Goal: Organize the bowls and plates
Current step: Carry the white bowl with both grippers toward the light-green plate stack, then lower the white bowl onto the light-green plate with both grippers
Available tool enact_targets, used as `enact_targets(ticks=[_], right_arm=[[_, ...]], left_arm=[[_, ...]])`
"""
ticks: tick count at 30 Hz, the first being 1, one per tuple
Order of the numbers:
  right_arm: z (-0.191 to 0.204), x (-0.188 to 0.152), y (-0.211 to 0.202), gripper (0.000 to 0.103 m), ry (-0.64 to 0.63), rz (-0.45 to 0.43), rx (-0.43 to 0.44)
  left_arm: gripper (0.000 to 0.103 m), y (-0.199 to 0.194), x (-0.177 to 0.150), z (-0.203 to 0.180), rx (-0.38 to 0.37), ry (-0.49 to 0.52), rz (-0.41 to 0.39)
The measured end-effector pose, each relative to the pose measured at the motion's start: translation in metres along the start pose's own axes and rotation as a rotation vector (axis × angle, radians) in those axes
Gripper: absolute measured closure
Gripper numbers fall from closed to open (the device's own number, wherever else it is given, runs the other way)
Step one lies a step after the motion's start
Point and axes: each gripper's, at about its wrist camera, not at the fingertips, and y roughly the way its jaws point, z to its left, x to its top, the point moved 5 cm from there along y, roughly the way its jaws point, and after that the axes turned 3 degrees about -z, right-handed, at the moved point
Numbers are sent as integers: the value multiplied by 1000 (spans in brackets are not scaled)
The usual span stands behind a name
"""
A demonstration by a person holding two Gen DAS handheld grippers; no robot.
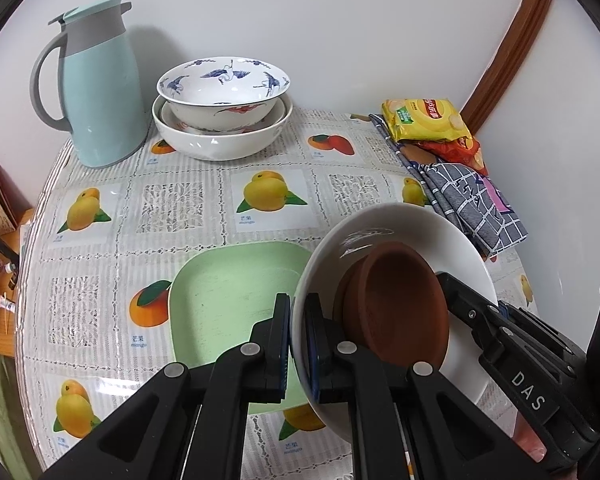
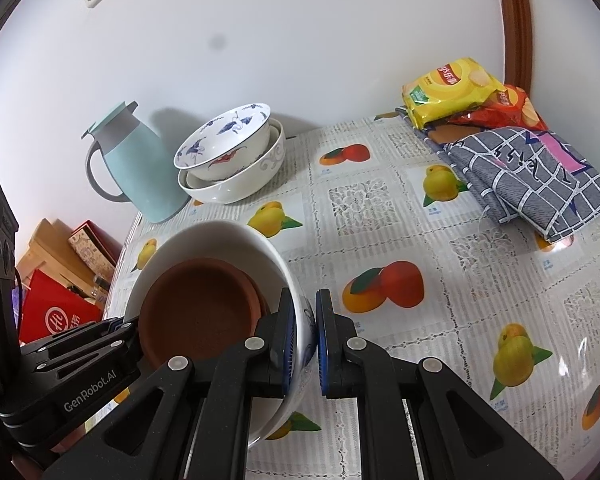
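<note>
In the left wrist view, the left claw [image 1: 298, 344] is pinching the near-left rim of a big white bowl [image 1: 404, 224], one pad inside the wall and one outside. A brown dish [image 1: 396, 300] lies tipped inside that bowl, leaning on its low side. At about four o'clock the right claw [image 1: 466, 314] comes in and bites the other side of the same rim. A green plate [image 1: 236, 288] lies flat on the desk [image 1: 180, 204], just left of the bowl at nine o'clock. Far back at twelve o'clock a crane bowl [image 1: 224, 88] sits nested in a wide white bowl [image 1: 220, 140], with a blue jug [image 1: 96, 92] at eleven o'clock. In the right wrist view, the right claw [image 2: 308, 344] is pressed tight on the bowl's wall, and the left claw [image 2: 120, 326] shows at eight o'clock on the far rim. The white bowl looks tilted and seems to be up off the desk, held by both claws. My guess is the bowl is being carried toward the pile at the back, or maybe onto the green plate; I cannot tell which. To do this well, both claws should keep their squeeze and move together, so the rim does not twist. The bowl should be made level, or the brown dish may slide out. It should go down softly and straight, and the claws should let go only when it sits steady.
</note>
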Motion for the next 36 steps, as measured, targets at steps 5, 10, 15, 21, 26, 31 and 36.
enact_targets(ticks=[5,10,15,21,26,31,36], right_arm=[[5,0,5,93,-6,5,2],[9,-2,13,93,-10,17,9],[14,-4,20,93,-17,28,16],[22,-5,29,93,-29,40,26],[28,-7,39,93,-32,57,37],[38,-10,52,93,-46,83,51],[46,-14,66,93,-66,112,60]], left_arm=[[95,3,-1,6,3,-11,6],[95,7,-3,13,14,-18,15],[95,10,-5,21,21,-32,23],[95,13,-6,32,33,-47,29],[95,17,-7,42,45,-56,39],[95,22,-11,56,58,-90,53],[95,30,-15,69,67,-104,67]])
